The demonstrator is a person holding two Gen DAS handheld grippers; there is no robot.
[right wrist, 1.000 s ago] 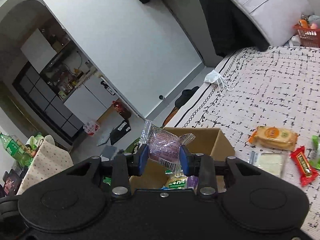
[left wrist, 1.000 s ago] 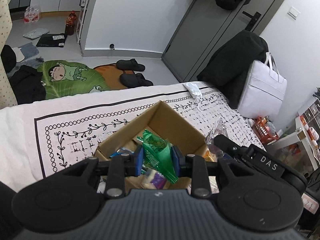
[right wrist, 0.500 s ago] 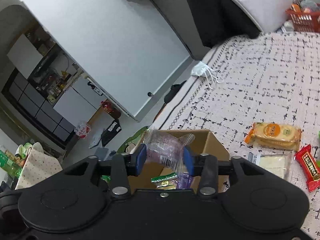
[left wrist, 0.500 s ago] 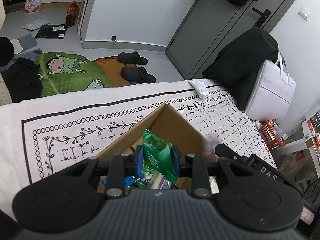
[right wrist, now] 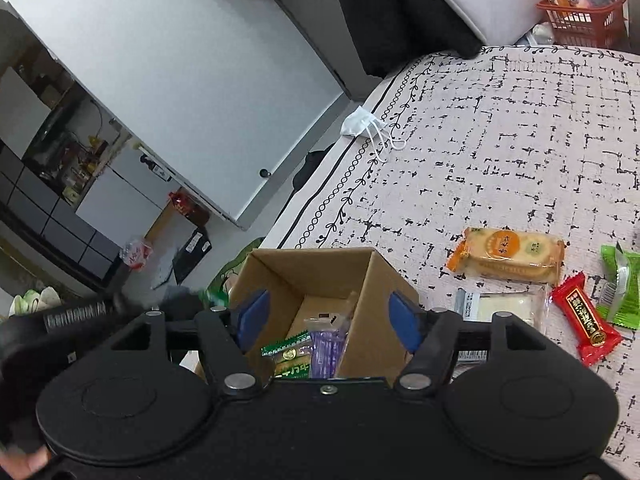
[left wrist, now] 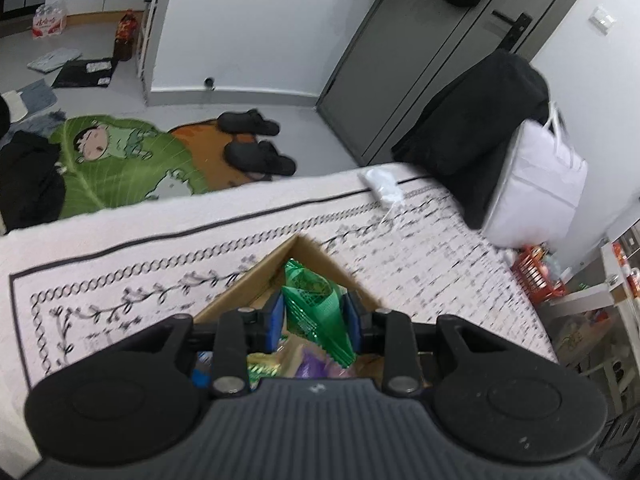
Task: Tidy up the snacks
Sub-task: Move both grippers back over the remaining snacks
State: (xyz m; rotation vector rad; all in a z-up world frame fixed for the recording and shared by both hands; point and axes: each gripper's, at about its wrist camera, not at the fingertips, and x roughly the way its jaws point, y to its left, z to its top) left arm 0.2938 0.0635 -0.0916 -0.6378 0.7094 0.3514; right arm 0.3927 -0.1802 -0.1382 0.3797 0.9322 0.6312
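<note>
Two grippers over one open brown cardboard box [right wrist: 372, 280], and the box sits on the white bedspread with black dashes and a vine border [right wrist: 520, 152]. The left gripper [left wrist: 314, 316] has its blue pads [left wrist: 276, 316] clamped on one green crinkled snack packet [left wrist: 310, 304], held right above the box's far corner; its jaws have just been easing apart a touch, packet between them. The right gripper [right wrist: 326, 316] has just been opening, jaws wide apart and nothing between them. Down in the box, at least two packets show: one purple wrapped snack [right wrist: 326, 350] and one green-and-white snack bar [right wrist: 290, 356] beside it. Out on the bedspread, to the right of the box, I count four loose snacks: one orange-ended pack of round crackers [right wrist: 508, 254], one clear-wrapped white slab [right wrist: 508, 306], one red candy bar [right wrist: 588, 330], one lime-green packet [right wrist: 620, 290]. One white face mask [right wrist: 362, 124] lies at the bed's far edge. Around the room: a green cartoon floor mat [left wrist: 116, 160], one pair of black slippers [left wrist: 256, 148] touching its orange edge, a grey door [left wrist: 420, 56], one red basket [right wrist: 580, 20].
</note>
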